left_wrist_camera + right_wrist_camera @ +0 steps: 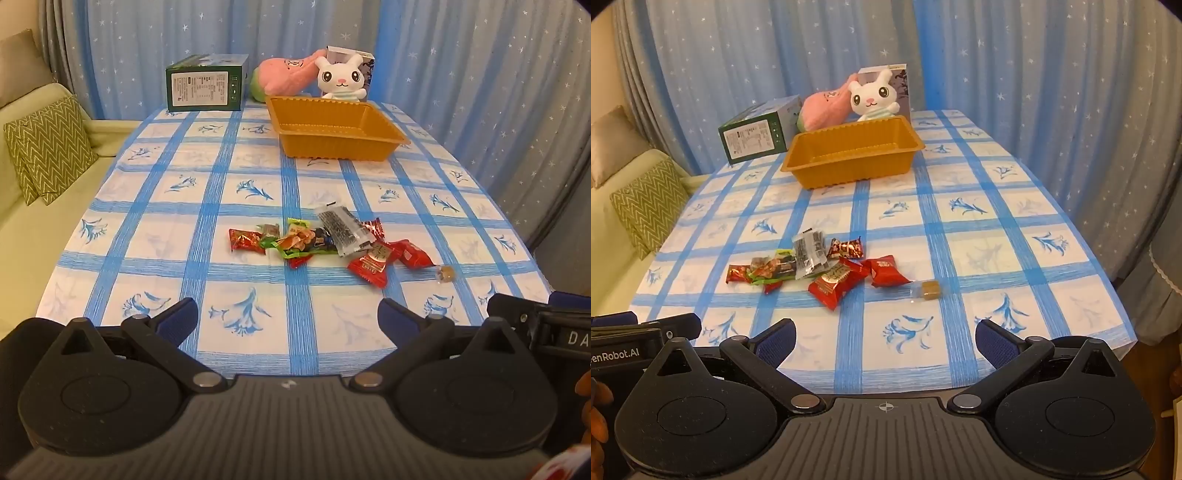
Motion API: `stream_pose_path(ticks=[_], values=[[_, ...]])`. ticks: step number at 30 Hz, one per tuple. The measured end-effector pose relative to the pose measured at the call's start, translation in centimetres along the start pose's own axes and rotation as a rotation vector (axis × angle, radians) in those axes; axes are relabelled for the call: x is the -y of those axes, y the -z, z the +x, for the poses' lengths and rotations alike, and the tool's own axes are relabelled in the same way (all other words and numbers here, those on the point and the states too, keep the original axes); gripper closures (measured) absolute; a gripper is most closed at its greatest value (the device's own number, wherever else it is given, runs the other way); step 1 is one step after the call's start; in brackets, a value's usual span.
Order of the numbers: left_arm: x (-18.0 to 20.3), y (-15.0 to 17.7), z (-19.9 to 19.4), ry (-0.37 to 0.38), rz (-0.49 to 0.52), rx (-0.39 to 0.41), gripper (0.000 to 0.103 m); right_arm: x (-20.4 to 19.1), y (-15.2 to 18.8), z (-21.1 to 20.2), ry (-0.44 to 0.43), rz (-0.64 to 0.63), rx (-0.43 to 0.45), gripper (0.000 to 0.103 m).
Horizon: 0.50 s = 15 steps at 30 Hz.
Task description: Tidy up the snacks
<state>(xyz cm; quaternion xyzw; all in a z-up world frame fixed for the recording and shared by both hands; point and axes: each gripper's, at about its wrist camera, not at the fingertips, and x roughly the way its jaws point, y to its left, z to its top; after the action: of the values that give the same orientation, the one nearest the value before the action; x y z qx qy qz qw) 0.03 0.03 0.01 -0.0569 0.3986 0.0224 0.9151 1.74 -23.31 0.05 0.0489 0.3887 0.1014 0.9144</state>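
Blue-checked tablecloth spans both views. My left gripper and right gripper hover above its near edge, jaws wide apart, empty. Lettering "enRobot.AI" shows only on the left gripper's body in the right view; "DA" appears in the left view. Beyond lie the snacks, heaped mid-table; the orange tray sits well beyond them.
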Motion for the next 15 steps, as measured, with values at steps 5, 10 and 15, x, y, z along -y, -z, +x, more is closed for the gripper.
stream_pose_path(ticks=[5,10,15], values=[[0.1,-0.1,0.0,-0.010,0.010,0.007,0.000,0.0,0.1,0.1,0.002,-0.001,-0.008,0.000],[0.5,0.6,0.3,-0.005,0.012,0.010,0.000,0.0,0.0,-0.2,0.003,-0.006,-0.006,0.000],[0.5,0.5,0.1,-0.003,0.010,0.011,0.000,0.0,0.0,-0.2,0.009,-0.009,0.000,0.000]])
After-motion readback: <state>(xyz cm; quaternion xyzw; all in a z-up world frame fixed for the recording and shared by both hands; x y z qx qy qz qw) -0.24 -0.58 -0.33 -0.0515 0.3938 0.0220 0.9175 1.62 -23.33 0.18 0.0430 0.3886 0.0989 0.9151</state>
